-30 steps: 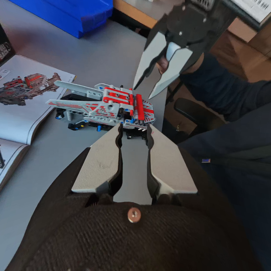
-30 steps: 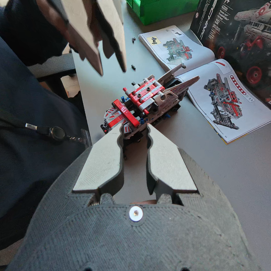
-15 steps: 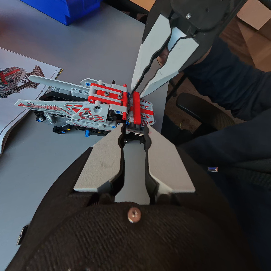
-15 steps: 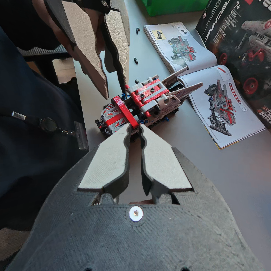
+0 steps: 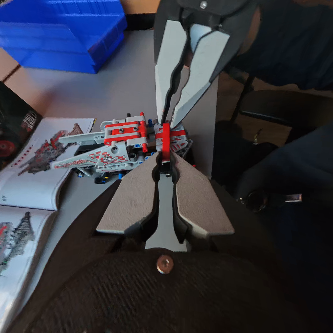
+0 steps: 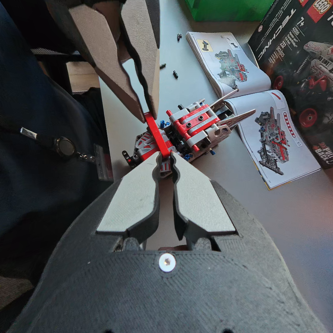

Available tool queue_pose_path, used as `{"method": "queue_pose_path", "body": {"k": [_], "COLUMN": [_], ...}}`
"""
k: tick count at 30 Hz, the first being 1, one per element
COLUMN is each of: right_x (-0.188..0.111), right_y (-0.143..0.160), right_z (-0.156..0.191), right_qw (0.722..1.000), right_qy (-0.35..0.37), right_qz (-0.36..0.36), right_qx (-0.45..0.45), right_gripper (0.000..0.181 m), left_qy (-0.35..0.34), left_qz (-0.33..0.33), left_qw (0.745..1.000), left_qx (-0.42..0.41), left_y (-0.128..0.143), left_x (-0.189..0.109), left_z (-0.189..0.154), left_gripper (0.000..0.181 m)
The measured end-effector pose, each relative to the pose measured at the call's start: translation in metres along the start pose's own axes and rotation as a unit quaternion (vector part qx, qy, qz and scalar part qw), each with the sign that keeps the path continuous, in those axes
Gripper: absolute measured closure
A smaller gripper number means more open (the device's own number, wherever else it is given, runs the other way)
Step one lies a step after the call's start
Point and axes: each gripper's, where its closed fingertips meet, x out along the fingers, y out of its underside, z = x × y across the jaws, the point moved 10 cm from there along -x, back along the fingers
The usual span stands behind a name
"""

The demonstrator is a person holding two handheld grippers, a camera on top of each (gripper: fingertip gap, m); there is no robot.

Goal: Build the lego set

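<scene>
A grey and red lego vehicle body (image 5: 126, 137) lies on the grey table (image 5: 111, 93) near its edge; it also shows in the right wrist view (image 6: 194, 124). A red beam (image 5: 165, 142) runs across its front end and shows in the right wrist view too (image 6: 156, 135). My left gripper (image 5: 165, 155) is shut on the beam's near end. My right gripper (image 6: 165, 155) is shut on the opposite end. Each gripper shows in the other's view, coming down from above: the right one (image 5: 167, 123) and the left one (image 6: 148, 117).
An open instruction booklet (image 6: 279, 144) lies beside the model. The black lego box (image 6: 297, 63) stands behind it. A blue bin (image 5: 63, 36) and a green bin (image 6: 225, 9) sit at the back. Small black pins (image 6: 175, 73) lie loose. The table edge and a person's dark clothing are close. The tips of one gripper are about 4 centimeters away from the tips of the other.
Both grippers have moved in on the model from opposite sides. Their jaws have narrowed and closed on the two ends of the red beam.
</scene>
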Motion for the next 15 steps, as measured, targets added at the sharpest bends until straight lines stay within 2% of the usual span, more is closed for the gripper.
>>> {"method": "queue_pose_path", "body": {"k": [3,5,9,15], "right_x": [-0.001,-0.006,-0.012,-0.014], "right_y": [0.001,-0.001,-0.004,-0.01], "right_z": [-0.001,-0.002,-0.007,-0.007], "right_qw": [1.0,0.998,0.995,0.996], "right_qy": [-0.017,-0.036,-0.068,-0.082], "right_qz": [-0.018,-0.043,-0.052,-0.031], "right_qx": [0.012,0.027,0.046,0.015], "right_gripper": [0.173,0.171,0.168,0.172], "left_qy": [-0.034,-0.067,-0.145,-0.189], "left_qz": [-0.005,-0.017,-0.024,-0.069], "left_qw": [0.995,0.983,0.927,0.87], "left_qx": [0.09,0.169,0.346,0.451], "left_y": [-0.001,-0.002,0.001,0.003], "left_x": [-0.001,-0.002,-0.001,-0.001], "left_z": [-0.007,-0.013,-0.025,-0.03], "left_gripper": [0.176,0.176,0.176,0.176]}}
